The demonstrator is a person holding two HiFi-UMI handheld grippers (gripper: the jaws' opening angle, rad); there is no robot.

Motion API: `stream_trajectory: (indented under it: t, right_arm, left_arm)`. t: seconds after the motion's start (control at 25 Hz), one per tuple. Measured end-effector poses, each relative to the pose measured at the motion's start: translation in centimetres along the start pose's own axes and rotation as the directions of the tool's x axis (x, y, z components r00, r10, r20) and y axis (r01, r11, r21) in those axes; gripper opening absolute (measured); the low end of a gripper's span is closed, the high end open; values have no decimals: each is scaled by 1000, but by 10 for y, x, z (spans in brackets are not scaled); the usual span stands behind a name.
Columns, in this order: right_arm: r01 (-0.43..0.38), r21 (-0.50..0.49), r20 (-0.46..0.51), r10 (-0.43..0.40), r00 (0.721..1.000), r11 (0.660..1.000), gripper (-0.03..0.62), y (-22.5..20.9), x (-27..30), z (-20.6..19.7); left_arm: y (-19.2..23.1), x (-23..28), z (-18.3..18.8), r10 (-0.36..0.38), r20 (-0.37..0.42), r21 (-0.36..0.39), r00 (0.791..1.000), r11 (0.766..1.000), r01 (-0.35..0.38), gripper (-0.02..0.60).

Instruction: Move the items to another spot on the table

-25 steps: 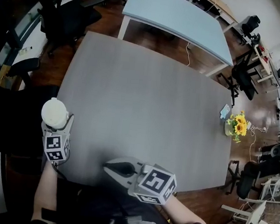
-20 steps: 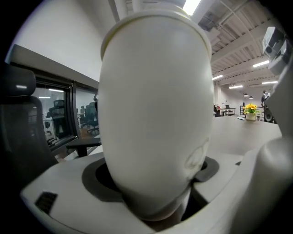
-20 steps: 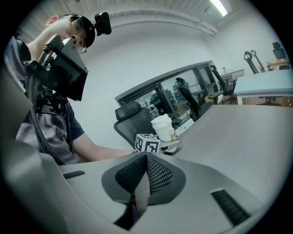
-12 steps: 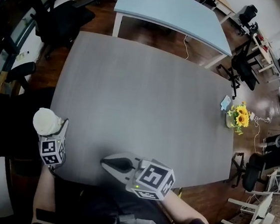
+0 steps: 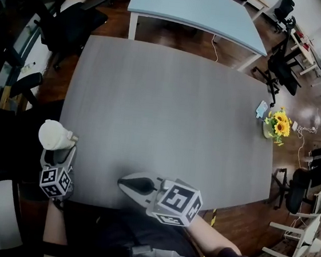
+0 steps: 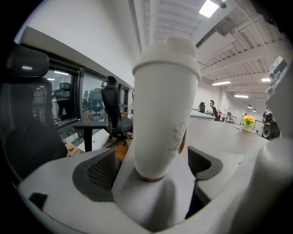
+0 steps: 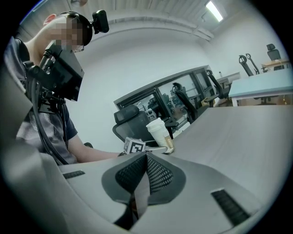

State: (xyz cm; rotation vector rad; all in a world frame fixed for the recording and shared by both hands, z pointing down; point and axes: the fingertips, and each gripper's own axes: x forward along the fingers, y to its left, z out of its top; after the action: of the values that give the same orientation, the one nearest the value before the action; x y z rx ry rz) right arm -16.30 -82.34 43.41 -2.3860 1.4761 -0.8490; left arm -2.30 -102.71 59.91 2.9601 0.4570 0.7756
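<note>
Finding: the left gripper [image 5: 58,152] has just let go. Its jaws have been opening over the past second and now stand wide. In the left gripper view the white lidded cup [image 6: 167,105] stands upright between them with a gap to each pad [image 6: 101,171], so nothing presses on it. The head view also shows this gripper drawn back slightly from the cup towards the person compared with a second ago.

Location of the task's thing: the cup [image 5: 53,135] stands on the grey table [image 5: 168,114] at its near left corner, close to the left edge.

Assessment: the cup appears to be set down and released at this corner. That leg of the move looks complete, provided the gripper clears the cup without tipping it.

The right gripper [image 5: 125,183] hovers over the table's near edge, around the middle, clenched on nothing. Its own view shows the pads meeting, with the cup [image 7: 160,132] well beyond them.

Containers: the cup's lid is on, so its contents cannot be seen. A vase [image 5: 270,132] at the table's far right edge holds sunflowers [image 5: 280,124]. A small pale blue item [image 5: 261,109] sits just beside it.
</note>
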Motion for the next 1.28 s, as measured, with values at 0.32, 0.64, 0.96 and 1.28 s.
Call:
stream_trajectory:
  t: [0.32, 0.64, 0.96, 1.28]
  right_arm:
    - [69, 37, 59, -72, 996, 997, -15, -8, -19, -9]
    - [82, 46, 92, -86, 992, 996, -17, 18, -14, -17]
    - [137, 9, 148, -137, 980, 991, -15, 37, -57, -29]
    - [154, 16, 261, -153, 953, 988, -16, 39, -162, -55]
  left_arm:
    - [-46, -83, 1, -157, 67, -265, 985, 949, 169, 489]
    - [-215, -90, 13, -593, 64, -150, 803, 790, 595, 479]
    - [-253, -98, 26, -651, 78, -241, 755, 722, 648, 191]
    - [-317, -115, 38, -587, 106, -286, 802, 755, 590, 5]
